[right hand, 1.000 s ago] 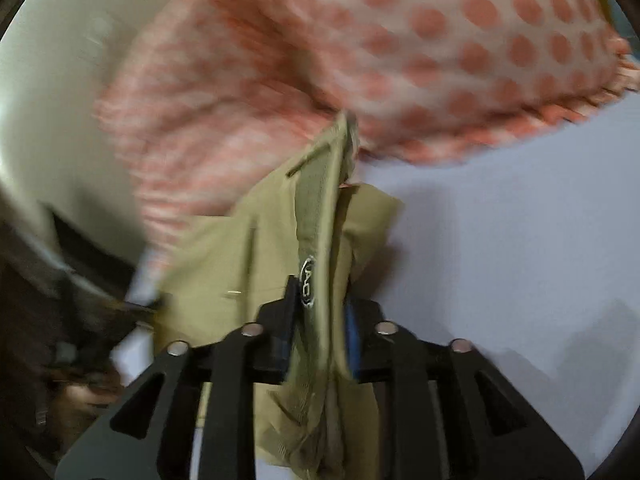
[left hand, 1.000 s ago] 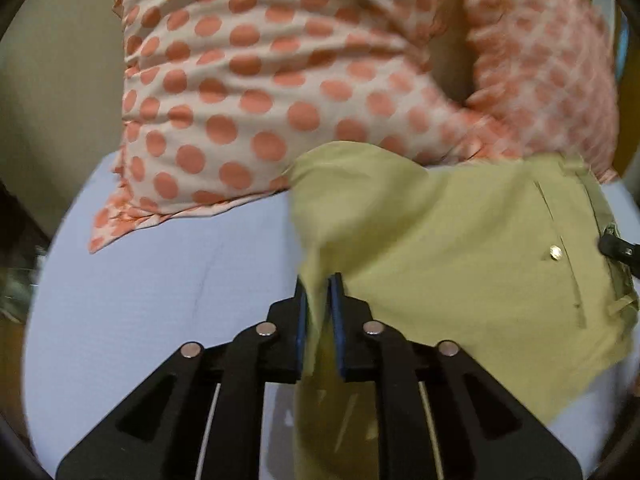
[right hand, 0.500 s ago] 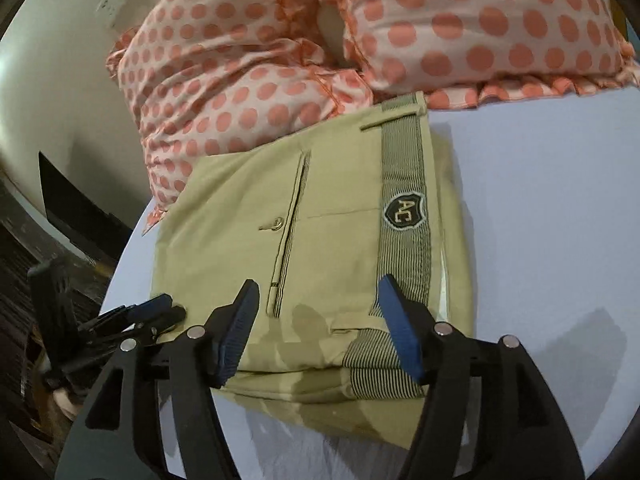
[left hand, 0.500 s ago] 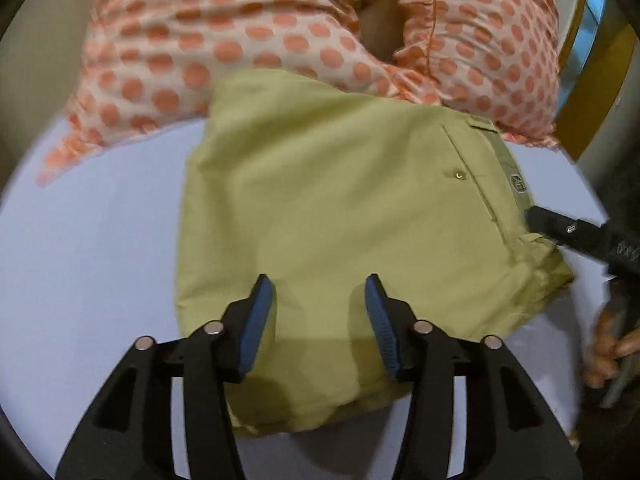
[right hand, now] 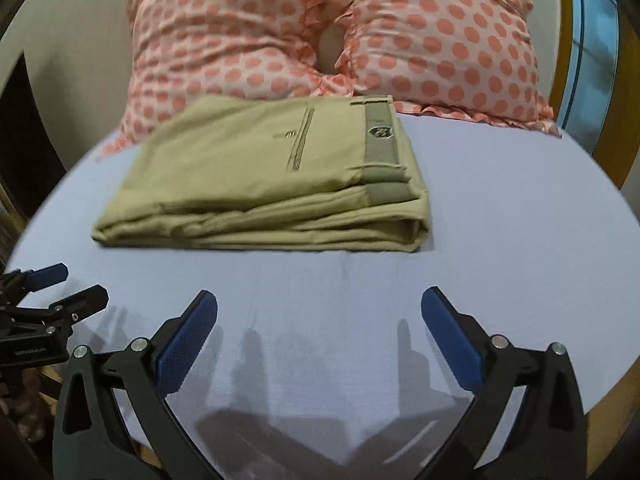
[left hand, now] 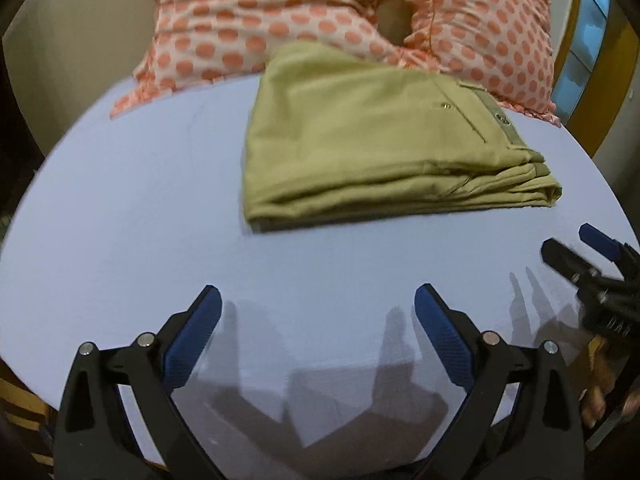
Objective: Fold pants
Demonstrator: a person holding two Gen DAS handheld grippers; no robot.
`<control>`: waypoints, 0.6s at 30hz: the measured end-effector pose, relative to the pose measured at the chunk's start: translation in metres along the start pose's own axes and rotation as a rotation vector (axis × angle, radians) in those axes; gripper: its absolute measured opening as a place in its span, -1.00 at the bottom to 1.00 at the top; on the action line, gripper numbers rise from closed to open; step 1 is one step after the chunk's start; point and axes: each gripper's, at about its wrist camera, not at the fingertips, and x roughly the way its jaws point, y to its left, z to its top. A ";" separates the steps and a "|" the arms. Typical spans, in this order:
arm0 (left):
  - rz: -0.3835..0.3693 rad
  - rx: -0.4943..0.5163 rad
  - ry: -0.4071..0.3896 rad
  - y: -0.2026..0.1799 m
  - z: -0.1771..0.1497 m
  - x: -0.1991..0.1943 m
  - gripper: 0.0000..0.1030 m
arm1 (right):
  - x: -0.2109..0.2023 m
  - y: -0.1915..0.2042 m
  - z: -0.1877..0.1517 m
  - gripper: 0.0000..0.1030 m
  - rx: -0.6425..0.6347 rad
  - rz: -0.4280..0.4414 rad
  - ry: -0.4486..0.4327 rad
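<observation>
The olive-green pants (left hand: pixel 380 148) lie folded in a flat stack on the pale blue bed sheet (left hand: pixel 140 208), waistband to the right; they also show in the right wrist view (right hand: pixel 272 184). My left gripper (left hand: pixel 318 304) is open and empty, pulled back from the pants over bare sheet. My right gripper (right hand: pixel 320 308) is open and empty, also back from the pants. The right gripper shows at the right edge of the left wrist view (left hand: pixel 580 252). The left gripper shows at the left edge of the right wrist view (right hand: pixel 60 284).
Two pink pillows with orange dots (right hand: pixel 440 40) lean against the wall behind the pants; they also show in the left wrist view (left hand: pixel 248 20). The sheet's front edge (right hand: pixel 280 452) runs just below the grippers. A yellow and blue frame (right hand: pixel 588 60) stands at the right.
Both grippers let go of the pants, opened wide and drew back toward the near edge of the bed. The pants now lie folded and still.
</observation>
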 end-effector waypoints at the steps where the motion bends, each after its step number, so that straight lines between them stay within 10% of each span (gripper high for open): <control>1: 0.000 -0.006 0.006 -0.001 -0.001 0.004 0.90 | 0.002 0.004 -0.001 0.97 -0.012 -0.014 0.009; 18: 0.045 0.052 -0.030 -0.011 -0.009 0.007 0.97 | 0.019 0.010 -0.010 0.97 -0.008 -0.053 0.076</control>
